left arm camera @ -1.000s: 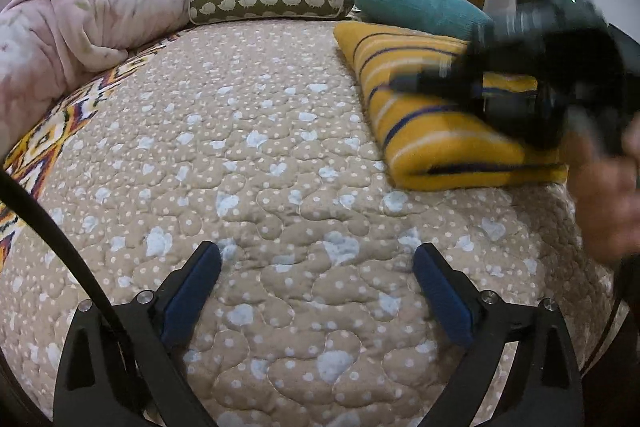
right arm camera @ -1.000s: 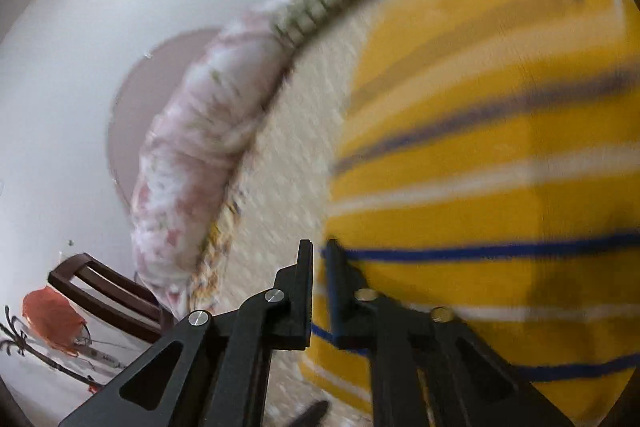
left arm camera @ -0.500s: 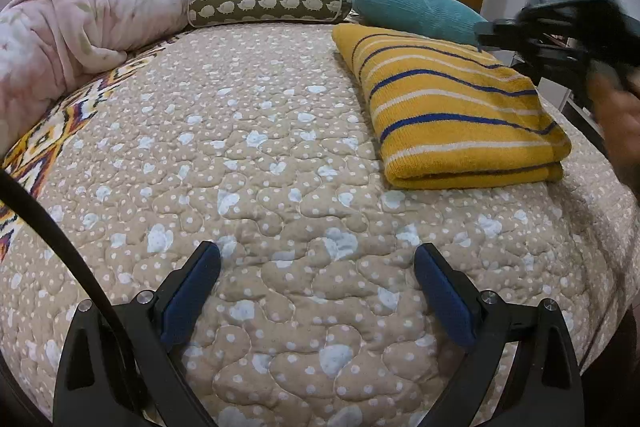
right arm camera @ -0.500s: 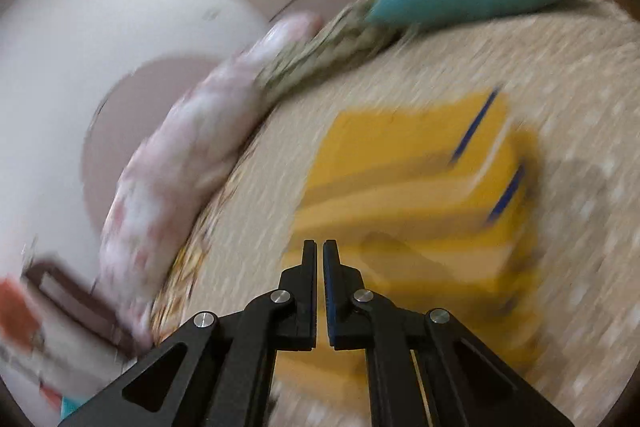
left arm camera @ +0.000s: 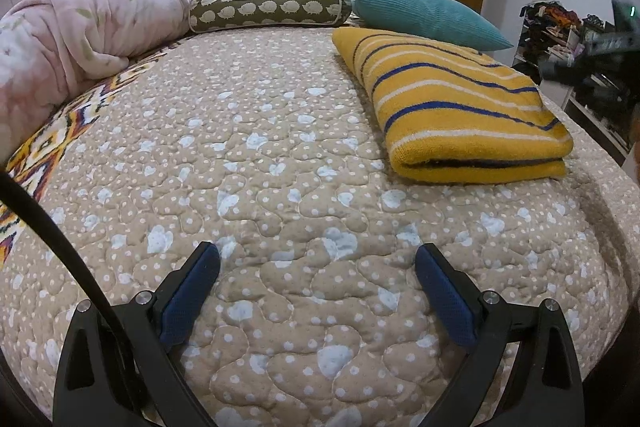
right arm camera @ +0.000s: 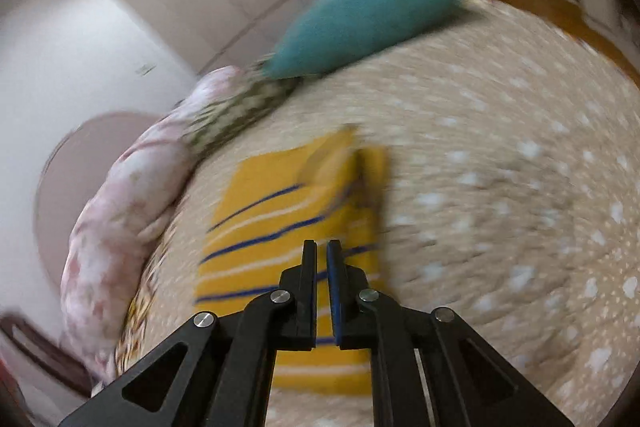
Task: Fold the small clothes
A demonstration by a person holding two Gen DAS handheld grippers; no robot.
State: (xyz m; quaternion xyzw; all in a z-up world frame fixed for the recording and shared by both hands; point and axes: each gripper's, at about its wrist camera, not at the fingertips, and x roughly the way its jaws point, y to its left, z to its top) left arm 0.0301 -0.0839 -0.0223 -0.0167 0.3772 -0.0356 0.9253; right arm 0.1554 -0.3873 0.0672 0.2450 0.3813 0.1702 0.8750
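Note:
A folded yellow sweater with blue and white stripes (left arm camera: 460,99) lies on the right side of the bed, just in front of a teal pillow (left arm camera: 424,17). My left gripper (left arm camera: 318,267) hovers open over the bare quilt, well short of the sweater, with nothing between its blue pads. In the blurred right wrist view the sweater (right arm camera: 288,227) lies below and beyond my right gripper (right arm camera: 322,247). Its jaws are just opening, a narrow slit apart, with nothing between them. From the left wrist view, the right gripper (left arm camera: 548,69) is a dark blur at the far right edge.
The beige dotted quilt (left arm camera: 260,155) covers the bed. A rolled pink blanket (left arm camera: 72,39) lies along the left side, and a green bolster (left arm camera: 268,11) sits at the head. Cluttered shelves (left arm camera: 560,27) stand beyond the bed's right edge.
My right gripper has drawn back and up off the sweater, towards the right edge of the bed. The sweater stays folded in place. The left gripper has not moved.

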